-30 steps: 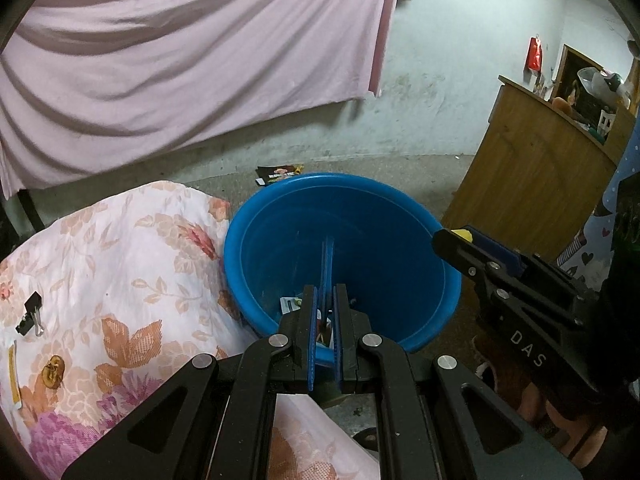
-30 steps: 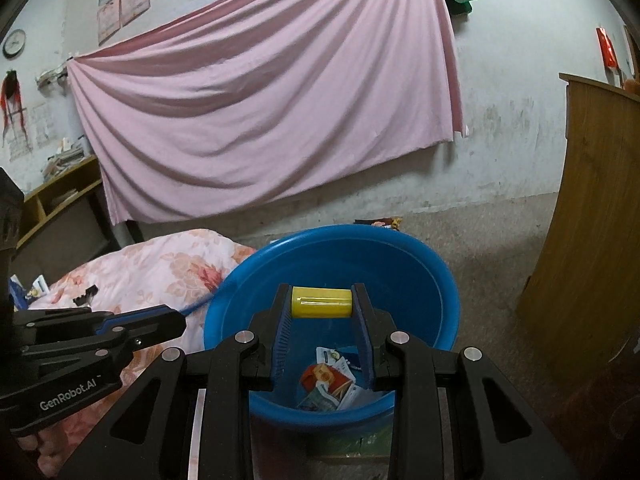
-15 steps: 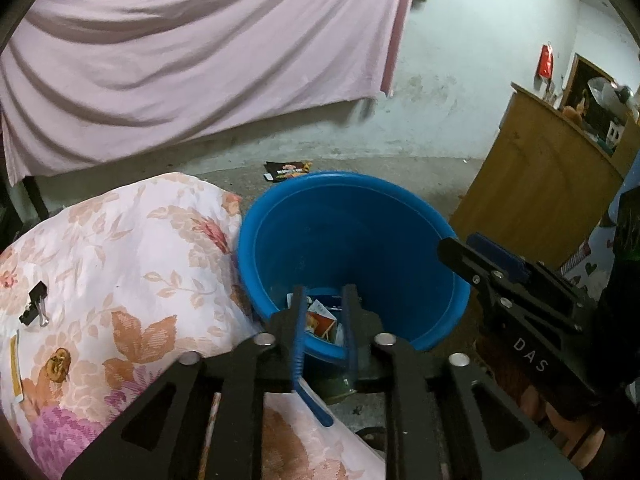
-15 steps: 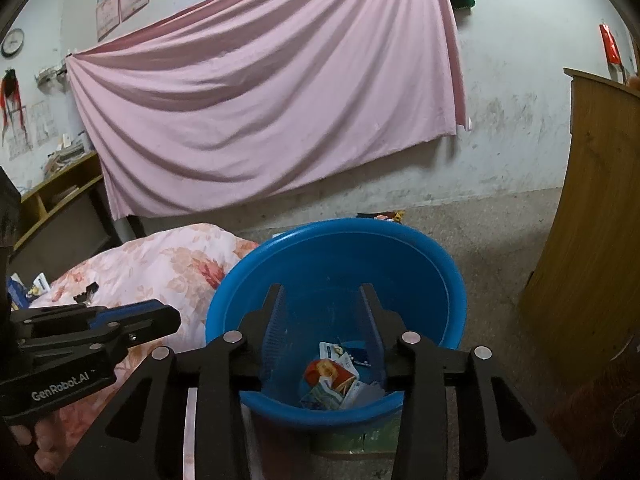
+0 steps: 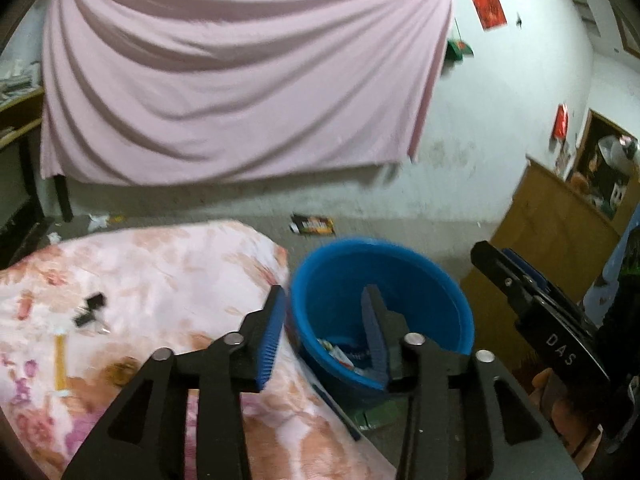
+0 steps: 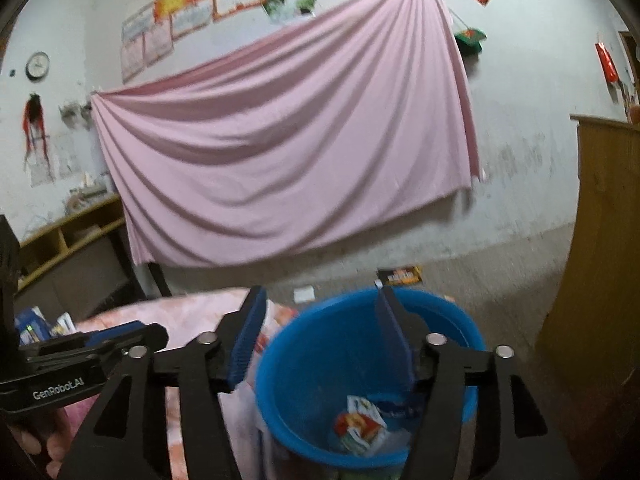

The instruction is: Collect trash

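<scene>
A blue plastic bucket [image 5: 420,280] stands on the floor beside the bed and holds wrappers [image 6: 360,432]; it also shows in the right wrist view [image 6: 304,360]. My left gripper [image 5: 324,332] is open and empty, above the bucket's left rim and the bed edge. My right gripper [image 6: 320,340] is open and empty, raised above the bucket's left side; it also shows at the right of the left wrist view [image 5: 520,292]. A black binder clip [image 5: 90,310] and a yellow strip [image 5: 60,362] lie on the floral blanket [image 5: 160,272].
A dark wrapper [image 5: 312,224] lies on the floor behind the bucket, with white paper scraps [image 6: 303,293] nearby. A wooden cabinet [image 5: 560,232] stands at the right. A pink sheet [image 5: 240,80] hangs on the back wall. Shelves [image 6: 68,236] stand at the left.
The right gripper opened and the yellow cylinder it held is gone. The left gripper opened and released a thin blue strip. Both grippers rose and tilted up away from the bucket.
</scene>
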Motion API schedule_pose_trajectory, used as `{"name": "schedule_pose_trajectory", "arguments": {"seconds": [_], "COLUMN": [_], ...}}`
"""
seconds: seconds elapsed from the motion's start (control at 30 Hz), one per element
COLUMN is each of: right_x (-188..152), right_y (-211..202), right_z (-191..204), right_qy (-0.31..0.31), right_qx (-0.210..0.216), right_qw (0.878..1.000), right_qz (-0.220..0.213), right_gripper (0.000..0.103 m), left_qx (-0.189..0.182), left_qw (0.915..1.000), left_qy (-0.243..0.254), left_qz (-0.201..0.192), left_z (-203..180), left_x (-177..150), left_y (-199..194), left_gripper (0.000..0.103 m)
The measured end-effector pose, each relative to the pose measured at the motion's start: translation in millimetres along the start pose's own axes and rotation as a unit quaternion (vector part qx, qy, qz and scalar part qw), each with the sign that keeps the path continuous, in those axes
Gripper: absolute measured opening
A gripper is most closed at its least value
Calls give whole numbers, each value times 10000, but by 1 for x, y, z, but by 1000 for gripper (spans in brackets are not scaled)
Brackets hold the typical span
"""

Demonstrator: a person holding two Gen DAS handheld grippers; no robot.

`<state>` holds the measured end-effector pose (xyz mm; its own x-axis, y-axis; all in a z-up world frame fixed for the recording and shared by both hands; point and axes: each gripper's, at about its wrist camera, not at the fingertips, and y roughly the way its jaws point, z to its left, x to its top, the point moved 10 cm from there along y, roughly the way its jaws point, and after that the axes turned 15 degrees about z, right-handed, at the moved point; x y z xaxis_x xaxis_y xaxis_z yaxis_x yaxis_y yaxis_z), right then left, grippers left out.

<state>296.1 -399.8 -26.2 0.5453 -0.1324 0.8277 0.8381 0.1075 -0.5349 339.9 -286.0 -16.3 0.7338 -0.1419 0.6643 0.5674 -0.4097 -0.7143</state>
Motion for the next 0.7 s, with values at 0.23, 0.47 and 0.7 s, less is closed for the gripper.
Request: {"name": "schedule_pose_trajectory", "arguments": {"seconds": [0.23,0.47,0.7], "right_x": [19,39,44], "right_y": [-16,-35,-55], "right_z": [40,66,99], "right_qy": [-279,-190,-368], "right_qx": [217,582,980], "right_qw": [9984,9926,9805], "right_qz": [-444,-1045,-1662], "right_gripper": [85,103,103], "left_qx": [452,1103,1614], "left_qw": [9956,9825,9662], "left_qy": [-294,-507,-706], "left_qz": [-763,-1411,-1883], "left_z": [44,87,131], "left_x": [12,2,-18], "left_y": [-61,-111,-148], "left_gripper": [66,102,102]}}
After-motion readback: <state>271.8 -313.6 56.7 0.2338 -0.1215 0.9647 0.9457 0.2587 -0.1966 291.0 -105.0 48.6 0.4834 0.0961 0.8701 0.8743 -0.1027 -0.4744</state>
